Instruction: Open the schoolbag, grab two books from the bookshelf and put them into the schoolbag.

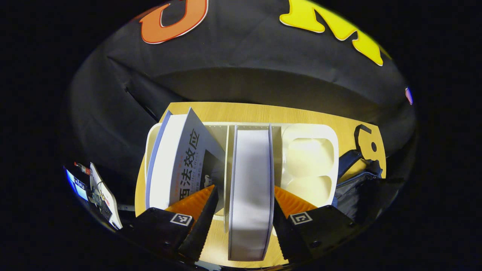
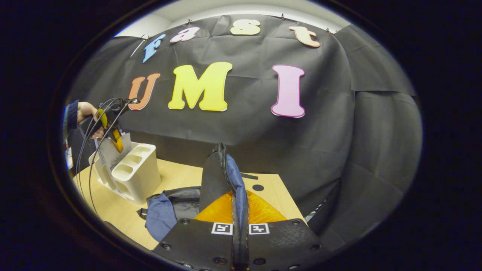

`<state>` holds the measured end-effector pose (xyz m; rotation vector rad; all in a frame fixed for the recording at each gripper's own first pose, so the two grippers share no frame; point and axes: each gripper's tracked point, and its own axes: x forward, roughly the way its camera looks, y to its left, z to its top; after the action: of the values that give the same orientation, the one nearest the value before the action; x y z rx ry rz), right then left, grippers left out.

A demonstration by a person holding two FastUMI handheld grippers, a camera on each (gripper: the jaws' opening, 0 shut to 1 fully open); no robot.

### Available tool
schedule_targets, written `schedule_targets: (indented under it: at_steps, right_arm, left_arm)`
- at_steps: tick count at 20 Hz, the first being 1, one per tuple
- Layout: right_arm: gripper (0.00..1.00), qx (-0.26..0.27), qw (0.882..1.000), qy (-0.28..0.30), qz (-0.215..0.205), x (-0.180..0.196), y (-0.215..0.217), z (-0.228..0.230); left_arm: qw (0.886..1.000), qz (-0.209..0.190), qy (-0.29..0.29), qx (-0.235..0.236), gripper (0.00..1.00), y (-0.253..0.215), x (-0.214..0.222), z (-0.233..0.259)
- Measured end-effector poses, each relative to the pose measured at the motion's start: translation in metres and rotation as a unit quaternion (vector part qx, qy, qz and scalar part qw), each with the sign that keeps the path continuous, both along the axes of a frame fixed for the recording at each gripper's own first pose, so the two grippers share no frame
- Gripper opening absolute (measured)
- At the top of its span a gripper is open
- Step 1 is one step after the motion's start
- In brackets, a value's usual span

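- While our right gripper (image 2: 240, 229) pinches the blue and black cloth schoolbag (image 2: 226, 177) flap up, the bag lies open on the wooden table (image 2: 180, 177).
- Our left gripper (image 1: 246, 205) has its fingers around a white upright book (image 1: 250, 188) in the cream plastic bookshelf (image 1: 308, 150).
- We think no book is in the bag yet.
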<state>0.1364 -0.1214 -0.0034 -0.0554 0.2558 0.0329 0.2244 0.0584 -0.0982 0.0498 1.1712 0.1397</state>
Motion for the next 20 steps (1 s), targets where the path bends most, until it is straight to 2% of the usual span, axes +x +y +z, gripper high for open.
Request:
schedule_targets:
  at_steps: [2, 3, 5, 15, 20]
  right_arm:
    - [0.01, 0.004, 1.0, 0.001, -0.002, 0.0, -0.001, -0.002]
    - [0.01, 0.004, 1.0, 0.002, -0.002, 0.002, -0.002, -0.003]
    - [0.01, 0.003, 1.0, 0.004, -0.002, 0.004, 0.0, -0.004]
    - [0.01, -0.016, 1.0, 0.002, -0.002, 0.001, 0.014, -0.006]
    - [0.01, -0.008, 1.0, 0.004, -0.003, 0.002, 0.015, -0.005]
  left_arm:
    - [1.0, 0.006, 0.003, -0.015, 0.62, -0.007, -0.004, 0.001]
    - [1.0, 0.006, 0.006, -0.015, 0.49, -0.008, -0.009, 0.0]
    - [1.0, 0.011, 0.009, -0.017, 0.47, -0.006, -0.014, 0.001]
    - [0.998, -0.028, -0.046, -0.024, 0.45, -0.001, -0.07, 0.047]
    - [0.994, -0.009, -0.075, -0.076, 0.43, 0.004, -0.111, 0.056]
